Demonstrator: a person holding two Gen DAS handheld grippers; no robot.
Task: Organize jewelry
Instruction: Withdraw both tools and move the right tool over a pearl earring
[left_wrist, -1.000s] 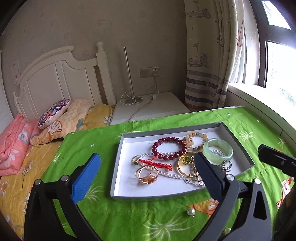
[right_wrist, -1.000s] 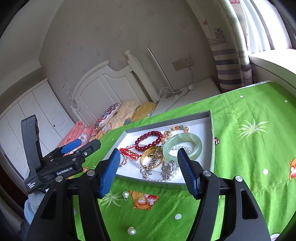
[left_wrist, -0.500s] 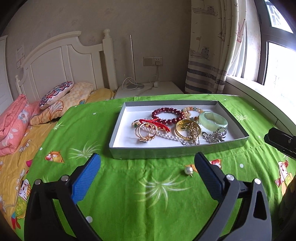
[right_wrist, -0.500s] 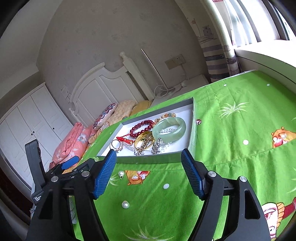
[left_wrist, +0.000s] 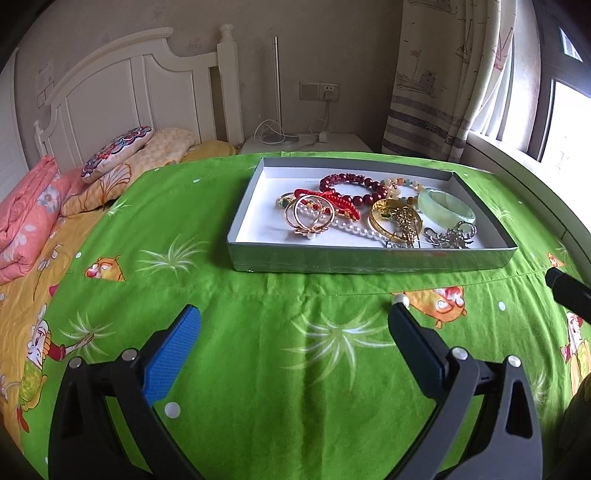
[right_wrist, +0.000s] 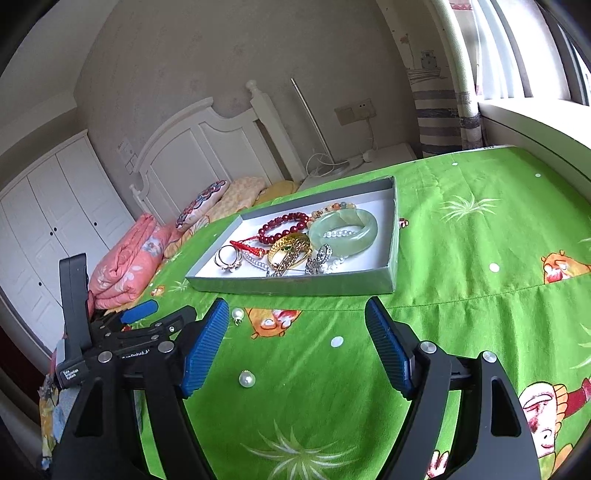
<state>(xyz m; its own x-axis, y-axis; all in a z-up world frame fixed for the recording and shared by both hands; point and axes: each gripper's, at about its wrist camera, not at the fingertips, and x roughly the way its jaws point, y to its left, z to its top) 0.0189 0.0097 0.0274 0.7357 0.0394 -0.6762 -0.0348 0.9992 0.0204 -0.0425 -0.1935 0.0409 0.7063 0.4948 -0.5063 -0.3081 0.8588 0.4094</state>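
A shallow grey tray (left_wrist: 369, 258) (right_wrist: 295, 286) sits on the green bedspread and holds a jade bangle (left_wrist: 445, 205) (right_wrist: 343, 230), a red bead bracelet (left_wrist: 351, 182), gold rings (left_wrist: 308, 218), a gold bangle (left_wrist: 395, 218), a pearl strand and a silver brooch (left_wrist: 450, 234). Two loose pearls lie on the cloth in front of the tray: one (right_wrist: 246, 379) below my right gripper (right_wrist: 296, 310), another (right_wrist: 237, 315) (left_wrist: 400, 300) by a fingertip. The right jaws are opening with nothing between them. My left gripper (left_wrist: 295, 317) stands open and empty, short of the tray.
The green cartoon-print bedspread (left_wrist: 295, 387) covers the bed. Pillows (left_wrist: 118, 151) and a pink folded quilt (left_wrist: 26, 221) lie at the left by the white headboard. A white nightstand (left_wrist: 306, 142) with cables, a curtain and a window ledge (right_wrist: 535, 122) are behind.
Both grippers have drawn back from the tray, which now lies farther ahead. The left gripper has come down toward the bedspread. The right jaws have spread wider.
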